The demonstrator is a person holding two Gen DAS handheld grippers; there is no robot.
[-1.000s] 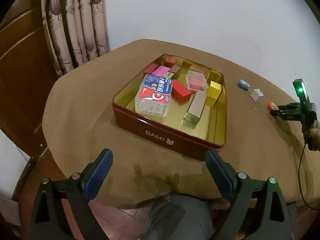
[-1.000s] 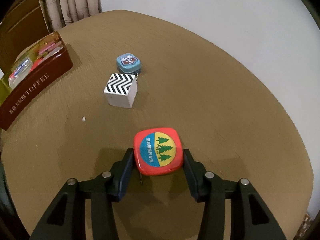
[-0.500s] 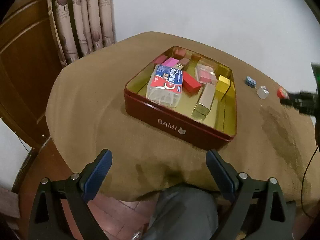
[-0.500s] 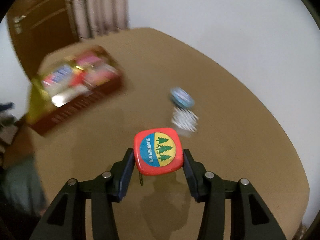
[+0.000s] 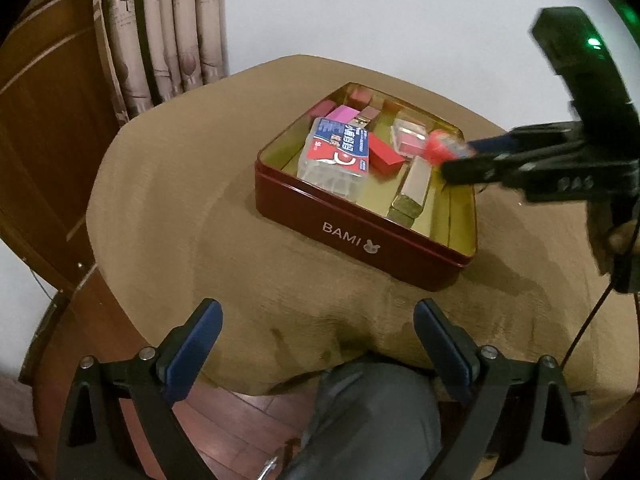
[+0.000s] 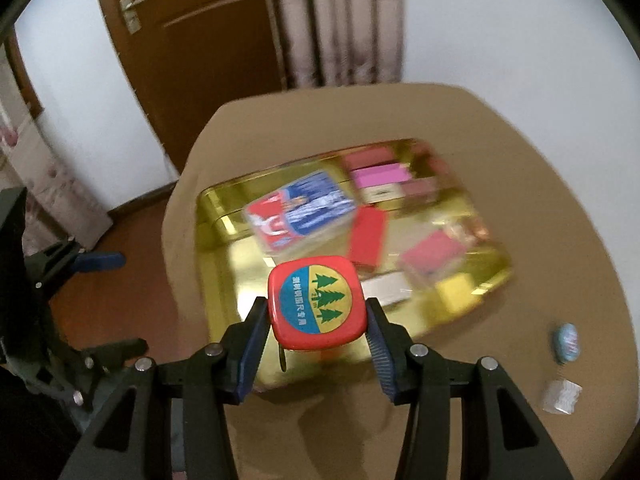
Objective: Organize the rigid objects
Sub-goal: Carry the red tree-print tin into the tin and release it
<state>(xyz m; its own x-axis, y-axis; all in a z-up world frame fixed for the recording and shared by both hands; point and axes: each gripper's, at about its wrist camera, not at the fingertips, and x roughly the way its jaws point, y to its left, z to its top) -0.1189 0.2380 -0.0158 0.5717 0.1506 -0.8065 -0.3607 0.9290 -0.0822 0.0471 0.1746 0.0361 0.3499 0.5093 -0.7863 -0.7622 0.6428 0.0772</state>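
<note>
My right gripper (image 6: 316, 320) is shut on a red tape measure (image 6: 317, 307) with a blue-yellow tree label and holds it above the gold inside of the dark red tin (image 5: 360, 232); in the left wrist view the tape measure (image 5: 438, 151) hangs over the tin's right part. The tin (image 6: 224, 232) holds a clear box with a blue-red label (image 5: 336, 152), red, pink and gold boxes. My left gripper (image 5: 318, 332) is open and empty, back at the table's near edge.
A blue oval tin (image 6: 567, 342) and a zigzag-patterned cube (image 6: 561, 397) lie on the brown tablecloth right of the tin. A wooden door and curtains stand behind. A person's knee (image 5: 360, 420) is below the table edge.
My right gripper has lifted the tape measure off the table and swung it left over the tin. My left gripper has pulled back a little and stays open.
</note>
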